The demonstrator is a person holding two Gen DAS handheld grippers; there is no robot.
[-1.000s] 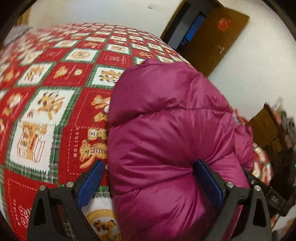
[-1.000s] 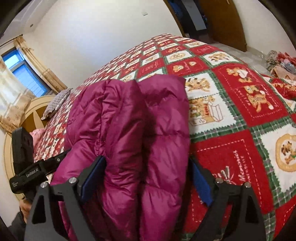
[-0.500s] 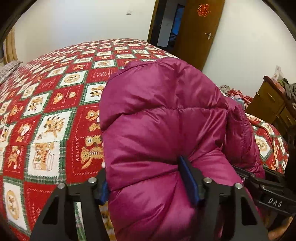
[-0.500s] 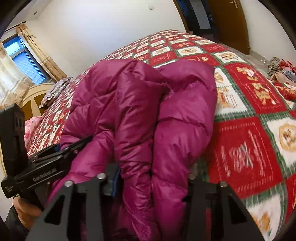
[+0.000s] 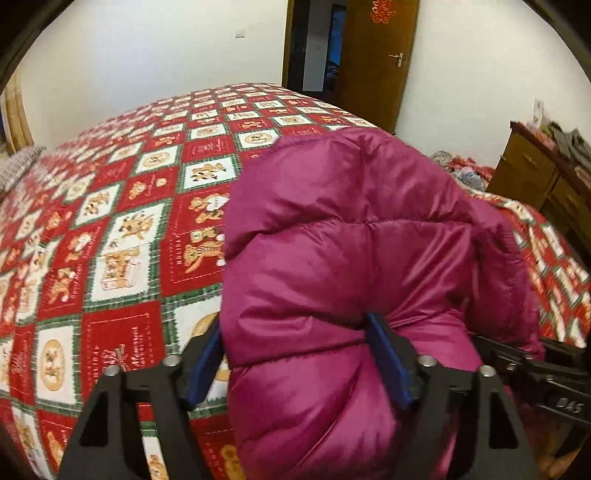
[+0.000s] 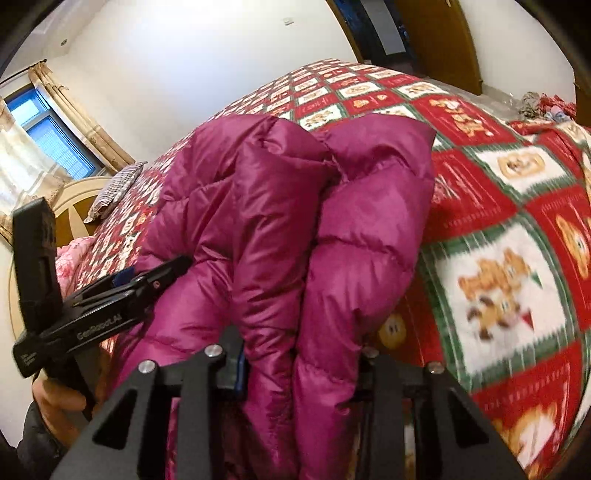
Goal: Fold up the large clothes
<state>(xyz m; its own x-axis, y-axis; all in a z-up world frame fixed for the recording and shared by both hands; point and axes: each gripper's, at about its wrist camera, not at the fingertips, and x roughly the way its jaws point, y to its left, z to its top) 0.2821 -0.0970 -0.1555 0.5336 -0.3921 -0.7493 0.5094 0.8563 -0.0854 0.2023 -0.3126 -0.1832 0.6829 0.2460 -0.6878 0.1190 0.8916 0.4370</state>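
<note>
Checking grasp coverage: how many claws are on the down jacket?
2. The left claw grips the magenta down jacket at its left near edge; the right claw pinches its right folds.

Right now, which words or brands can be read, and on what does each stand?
"GenRobot.AI": side of the left claw.
"DAS": side of the right claw.
Bedspread lettering, red sign on the door, small label on the left claw: too blurred.
The left claw just opened further and the right closed further, both around the jacket.
</note>
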